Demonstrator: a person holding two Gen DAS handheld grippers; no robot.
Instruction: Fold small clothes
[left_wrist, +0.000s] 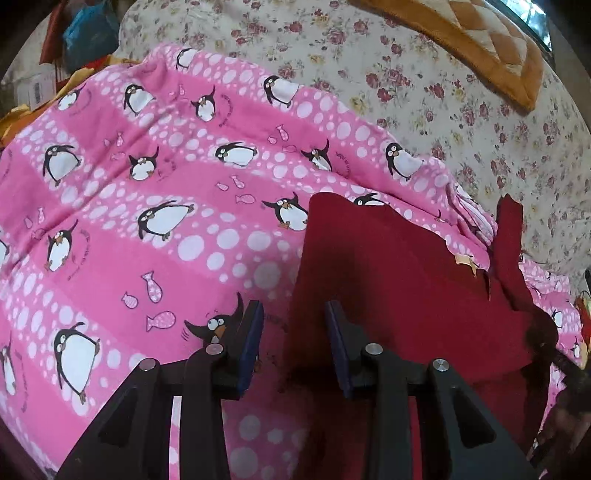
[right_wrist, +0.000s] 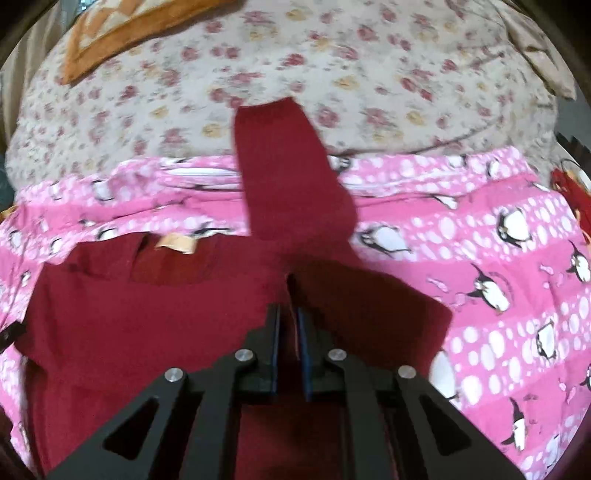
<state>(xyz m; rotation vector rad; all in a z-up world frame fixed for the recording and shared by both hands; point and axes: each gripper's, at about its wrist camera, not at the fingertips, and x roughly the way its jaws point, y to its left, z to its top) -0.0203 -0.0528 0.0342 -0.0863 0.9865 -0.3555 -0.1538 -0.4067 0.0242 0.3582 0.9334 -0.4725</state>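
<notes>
A small dark red shirt (right_wrist: 147, 314) lies on a pink penguin-print blanket (right_wrist: 498, 277), its neck label facing up. One sleeve (right_wrist: 291, 177) is lifted and stretches away toward the floral cover. My right gripper (right_wrist: 288, 314) is shut on a fold of the red shirt at the sleeve's base. In the left wrist view the shirt (left_wrist: 388, 277) lies to the right, with the sleeve (left_wrist: 509, 243) raised at its far side. My left gripper (left_wrist: 293, 314) is open and empty, hovering over the shirt's left edge.
The pink blanket (left_wrist: 147, 221) covers the bed's near part. A floral cover (left_wrist: 424, 92) lies beyond it, with an orange quilted cushion (left_wrist: 480, 48) at the far edge. Cluttered items (left_wrist: 85, 33) sit at the far left. The right gripper's arm (left_wrist: 554, 362) shows at the right edge.
</notes>
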